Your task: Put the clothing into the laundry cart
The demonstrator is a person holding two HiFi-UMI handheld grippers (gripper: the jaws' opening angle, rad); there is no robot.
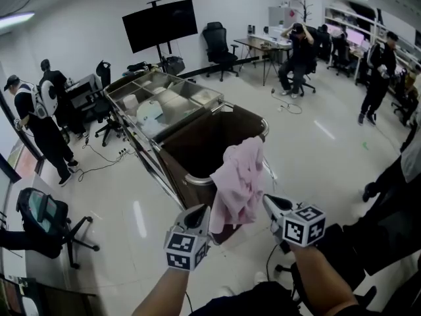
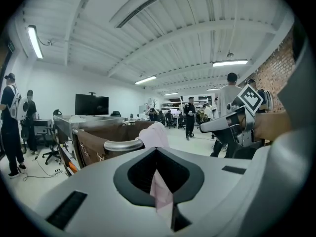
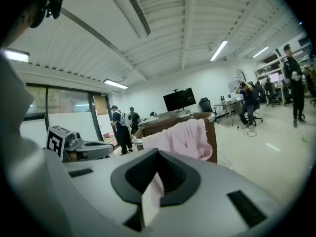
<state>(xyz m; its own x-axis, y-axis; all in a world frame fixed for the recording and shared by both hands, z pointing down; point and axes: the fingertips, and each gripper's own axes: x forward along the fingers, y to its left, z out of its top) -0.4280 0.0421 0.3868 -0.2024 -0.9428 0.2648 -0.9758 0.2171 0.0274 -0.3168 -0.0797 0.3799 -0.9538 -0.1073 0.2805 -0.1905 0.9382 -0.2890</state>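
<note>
A pink garment (image 1: 240, 180) hangs over the near rim of the brown laundry cart (image 1: 191, 176), part of it inside the bin. My left gripper (image 1: 198, 217) is shut on its lower left edge, and my right gripper (image 1: 272, 207) is shut on its lower right edge. In the left gripper view a strip of pink cloth (image 2: 161, 194) is pinched between the jaws, with the garment (image 2: 154, 134) draped over the cart's metal rim (image 2: 121, 144) ahead. The right gripper view shows a pink fold (image 3: 149, 199) clamped in the jaws, and the garment (image 3: 180, 138) lying on the cart (image 3: 212, 135).
A metal tray section (image 1: 161, 94) with compartments adjoins the cart's far side. Behind it stands a TV on a stand (image 1: 160, 24). Office chairs (image 1: 46, 219), floor cables (image 1: 99, 163) and several people (image 1: 39, 120) surround the area. A person's legs (image 1: 395, 189) are close on my right.
</note>
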